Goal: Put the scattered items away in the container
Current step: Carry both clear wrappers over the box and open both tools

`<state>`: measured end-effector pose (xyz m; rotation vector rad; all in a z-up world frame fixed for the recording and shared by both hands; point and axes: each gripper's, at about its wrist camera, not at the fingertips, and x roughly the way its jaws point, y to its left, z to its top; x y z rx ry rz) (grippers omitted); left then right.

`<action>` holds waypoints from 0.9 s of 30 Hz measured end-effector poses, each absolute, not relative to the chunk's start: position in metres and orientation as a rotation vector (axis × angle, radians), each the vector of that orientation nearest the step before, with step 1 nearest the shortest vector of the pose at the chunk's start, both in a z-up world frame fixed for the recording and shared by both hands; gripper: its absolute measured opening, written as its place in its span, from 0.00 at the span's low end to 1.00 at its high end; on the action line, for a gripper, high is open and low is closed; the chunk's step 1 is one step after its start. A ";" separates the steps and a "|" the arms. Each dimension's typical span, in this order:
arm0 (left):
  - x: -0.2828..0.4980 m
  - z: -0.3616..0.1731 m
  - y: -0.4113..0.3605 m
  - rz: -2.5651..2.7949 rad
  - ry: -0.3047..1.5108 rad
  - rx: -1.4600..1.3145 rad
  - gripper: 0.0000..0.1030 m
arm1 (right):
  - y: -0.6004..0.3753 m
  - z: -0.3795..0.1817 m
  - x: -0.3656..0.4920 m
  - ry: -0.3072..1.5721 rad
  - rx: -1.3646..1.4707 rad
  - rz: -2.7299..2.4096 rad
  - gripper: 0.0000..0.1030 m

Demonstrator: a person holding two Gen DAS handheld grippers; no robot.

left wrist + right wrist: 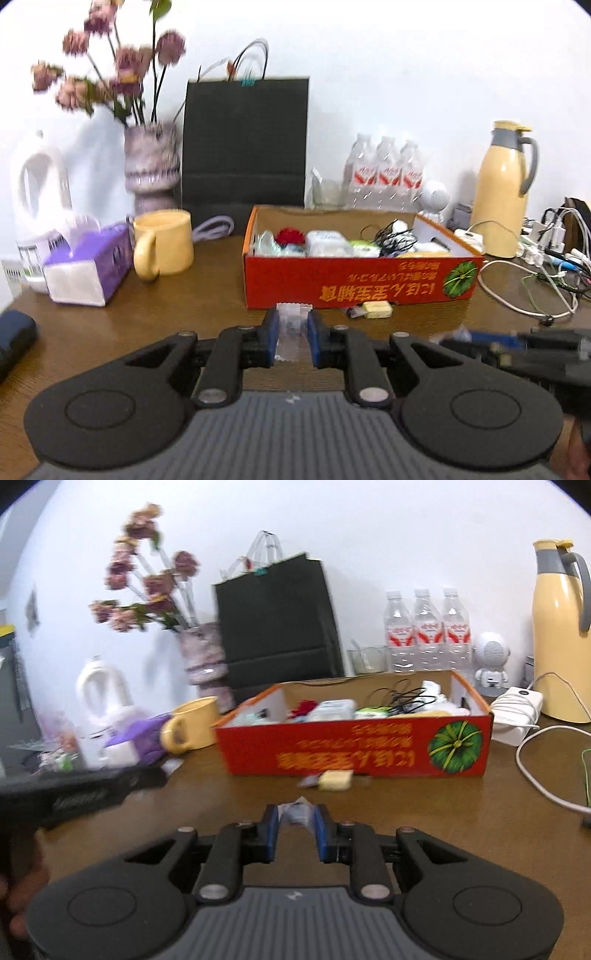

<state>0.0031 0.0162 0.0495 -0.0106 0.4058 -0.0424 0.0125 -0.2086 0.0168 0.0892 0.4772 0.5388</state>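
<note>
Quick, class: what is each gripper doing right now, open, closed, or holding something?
Left gripper: closed on a clear plastic sachet.
Right gripper: closed on a small crumpled wrapper.

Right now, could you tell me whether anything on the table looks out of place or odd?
Yes: a small yellow packet and a dark wrapper lie loose on the table against the front of the red box, not inside it. The box's printing reads upside down. Each hand-held gripper, left and right, holds a clear sachet.
</note>
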 end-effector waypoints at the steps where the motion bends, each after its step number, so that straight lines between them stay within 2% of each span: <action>1: -0.002 0.054 0.015 -0.045 0.394 -0.014 0.17 | -0.208 0.018 0.005 0.472 0.079 0.542 0.19; 16: -0.082 0.093 -0.003 -0.085 0.229 -0.003 0.17 | -0.249 0.067 -0.086 0.287 0.033 0.465 0.19; 21: -0.080 0.097 -0.006 -0.079 0.201 0.011 0.17 | -0.251 0.082 -0.078 0.246 -0.002 0.449 0.19; 27: -0.039 0.099 -0.011 -0.069 0.207 0.017 0.17 | -0.250 0.095 -0.036 0.235 -0.026 0.414 0.19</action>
